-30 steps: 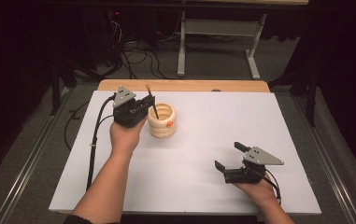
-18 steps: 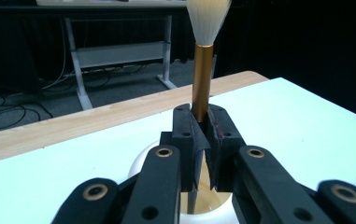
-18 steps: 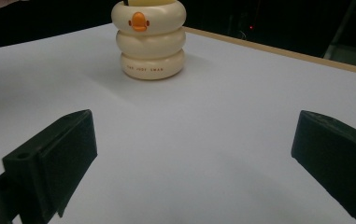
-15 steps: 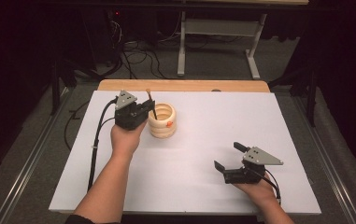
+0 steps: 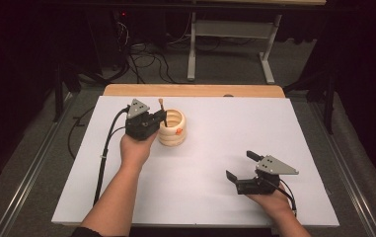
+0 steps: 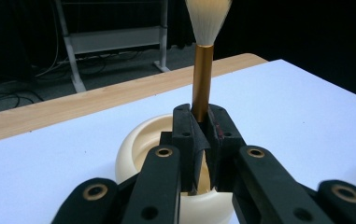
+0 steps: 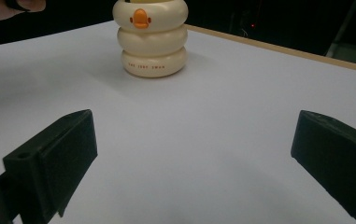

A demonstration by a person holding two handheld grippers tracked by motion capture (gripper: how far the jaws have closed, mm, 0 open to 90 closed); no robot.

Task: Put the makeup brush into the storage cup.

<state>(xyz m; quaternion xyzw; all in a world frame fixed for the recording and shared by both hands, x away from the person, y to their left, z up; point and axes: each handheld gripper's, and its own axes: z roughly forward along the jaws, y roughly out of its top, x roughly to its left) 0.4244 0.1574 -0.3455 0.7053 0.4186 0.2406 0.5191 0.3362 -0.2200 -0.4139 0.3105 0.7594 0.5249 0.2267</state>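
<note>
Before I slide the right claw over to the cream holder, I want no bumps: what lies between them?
Nothing: bare white table runs from the open right claw to the holder, as the right gripper view shows.

Left forearm enters from bottom edge, angled up and slightly right, bare to elbow. Left hand (image 5: 135,148) wraps rear of left gripper (image 5: 162,116); jaws closed tight, clamping thin upright object, pointing away from person. Cable trails from gripper body down along forearm. Right hand (image 5: 273,203) low at right, holding right gripper (image 5: 239,165); jaws spread wide, nothing between pads, aimed left and up-table, grey plate on top.
</note>
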